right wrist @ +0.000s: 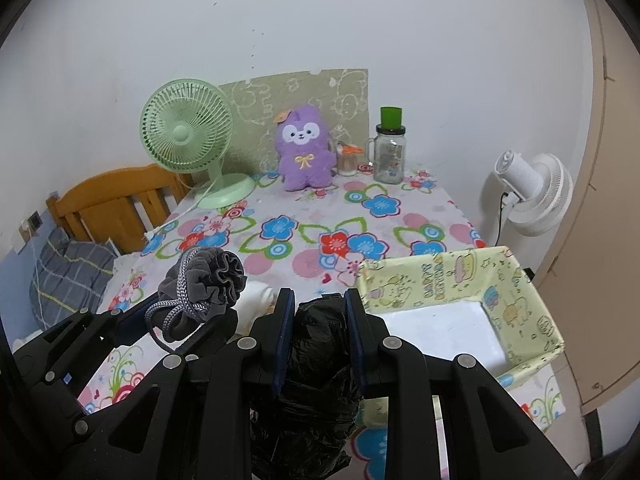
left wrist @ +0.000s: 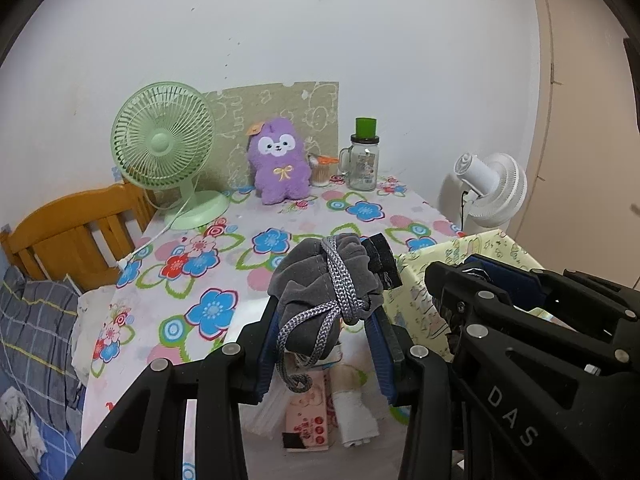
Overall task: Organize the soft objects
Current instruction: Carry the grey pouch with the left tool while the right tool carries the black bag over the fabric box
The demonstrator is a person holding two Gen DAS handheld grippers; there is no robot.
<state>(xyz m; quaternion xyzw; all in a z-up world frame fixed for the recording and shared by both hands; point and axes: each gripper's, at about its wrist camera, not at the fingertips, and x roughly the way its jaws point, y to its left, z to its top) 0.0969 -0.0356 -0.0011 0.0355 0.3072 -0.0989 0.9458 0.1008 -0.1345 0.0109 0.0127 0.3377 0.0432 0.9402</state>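
Carrying both loads above the table: the left gripper (left wrist: 326, 320) is clamped on a grey drawstring pouch (left wrist: 328, 280), the right gripper (right wrist: 318, 332) pinches a black plastic bag (right wrist: 316, 360). Next, probably, lowering them into the empty yellow box (right wrist: 516, 280) just right.

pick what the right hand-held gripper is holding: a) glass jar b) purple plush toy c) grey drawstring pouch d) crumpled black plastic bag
d: the right hand-held gripper is shut on the crumpled black plastic bag, while the grey drawstring pouch sits in the left hand-held gripper.
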